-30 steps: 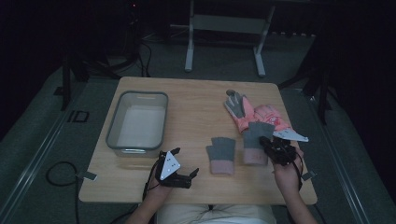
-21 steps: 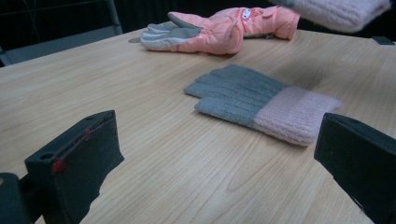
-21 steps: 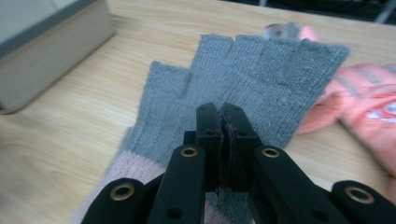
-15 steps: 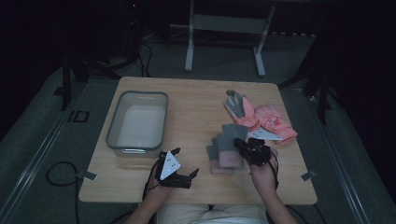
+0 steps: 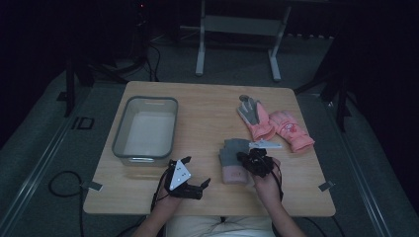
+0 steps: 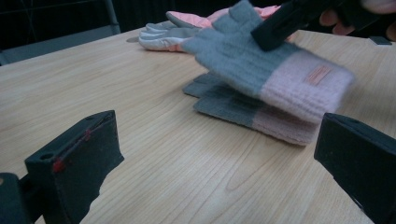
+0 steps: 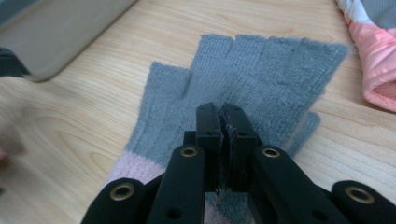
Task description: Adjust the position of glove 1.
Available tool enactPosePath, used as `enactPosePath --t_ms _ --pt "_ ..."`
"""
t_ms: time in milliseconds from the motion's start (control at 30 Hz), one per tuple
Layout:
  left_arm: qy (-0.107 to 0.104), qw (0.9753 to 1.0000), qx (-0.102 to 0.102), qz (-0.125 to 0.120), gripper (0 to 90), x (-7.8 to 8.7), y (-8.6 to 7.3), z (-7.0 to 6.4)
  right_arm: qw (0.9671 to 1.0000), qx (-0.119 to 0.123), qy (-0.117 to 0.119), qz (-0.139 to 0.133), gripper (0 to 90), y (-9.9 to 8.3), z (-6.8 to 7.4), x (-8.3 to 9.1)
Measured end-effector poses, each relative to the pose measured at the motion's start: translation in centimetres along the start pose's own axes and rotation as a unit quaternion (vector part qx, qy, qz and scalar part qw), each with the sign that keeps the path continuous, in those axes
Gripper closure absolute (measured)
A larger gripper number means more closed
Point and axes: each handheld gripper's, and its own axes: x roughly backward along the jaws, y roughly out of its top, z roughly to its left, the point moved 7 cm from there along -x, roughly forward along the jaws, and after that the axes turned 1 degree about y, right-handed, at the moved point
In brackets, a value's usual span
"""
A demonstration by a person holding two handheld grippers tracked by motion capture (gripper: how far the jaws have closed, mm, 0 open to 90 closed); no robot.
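Grey knit glove (image 7: 243,84) pinched in right tongs (image 7: 223,122), fingers pointing away; left tongs (image 6: 219,158) apart

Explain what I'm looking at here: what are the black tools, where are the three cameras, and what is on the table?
A person holds a hand-held two-jaw gripper in each hand. The high view looks down on the wooden table; the other two cameras ride on the grippers. The right gripper is shut on a grey and pink knit glove, lifted above its matching glove. The left gripper rests open near the table's front edge. A clear bin stands at the left, and two pink gloves lie farther back.
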Motion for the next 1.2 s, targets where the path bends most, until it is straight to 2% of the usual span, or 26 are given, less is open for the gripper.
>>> enactPosePath --t_ms 67,367,433,533,600,667,733,800,900,967,1033,1100,1133,1200 --pt "0.000 1.0000 -0.001 0.001 0.0 0.0 0.0 0.0 0.9999 -0.012 0.007 0.007 86.4 -0.2 -0.3 -0.3" --pt "-0.002 1.0000 0.008 0.001 0.0 0.0 0.0 0.1 0.9994 -0.010 0.006 0.031 86.2 -1.4 -1.0 -1.9" --pt "0.007 0.9999 0.000 0.008 0.0 -0.1 -0.1 0.1 0.9993 -0.013 0.009 0.035 86.1 -1.6 -1.1 -2.3" --pt "0.005 0.9999 -0.004 0.010 0.0 -0.2 -0.1 0.1 0.9990 -0.020 0.012 0.038 85.7 -1.8 -1.3 -2.7" --pt "0.030 0.9994 -0.004 0.017 0.0 -0.3 -0.1 0.2 0.9991 -0.015 0.010 0.038 85.3 -1.9 -1.3 -2.8" --pt "0.035 0.9992 0.004 0.020 0.0 -0.3 -0.1 0.4 0.9991 -0.010 0.008 0.040 85.0 -2.1 -1.4 -3.0" --pt "0.027 0.9994 0.013 0.017 0.0 -0.3 -0.1 0.5 0.9991 -0.012 0.008 0.040 84.4 -2.3 -1.4 -3.1" --pt "0.024 0.9995 0.013 0.018 0.0 -0.3 -0.1 0.5 0.9992 -0.013 0.007 0.038 81.5 -2.2 -1.4 -2.9" --pt "0.019 0.9992 -0.010 0.035 0.0 -0.4 0.0 0.1 0.9998 -0.003 0.003 0.021 74.6 -1.6 -1.5 -1.9" --pt "0.015 0.9986 -0.020 0.047 3.3 -0.4 0.5 -0.4 0.9998 0.011 -0.005 0.013 69.2 -1.0 -1.9 -1.3" --pt "0.006 0.9987 -0.013 0.049 3.7 -0.5 1.3 -0.9 0.9998 0.016 -0.007 0.007 66.5 -0.4 -2.7 -0.6" --pt "-0.023 0.9982 0.008 0.054 4.5 -0.7 2.2 -1.7 0.9997 0.022 -0.007 0.001 64.7 0.3 -3.6 -0.2" --pt "-0.030 0.9978 0.007 0.059 4.6 -0.8 2.5 -1.9 0.9997 0.025 -0.007 0.000 63.6 0.7 -4.1 0.0" --pt "-0.030 0.9978 0.007 0.059 4.6 -0.8 2.5 -1.9 0.9996 0.028 -0.007 -0.002 63.6 1.0 -4.4 0.1"
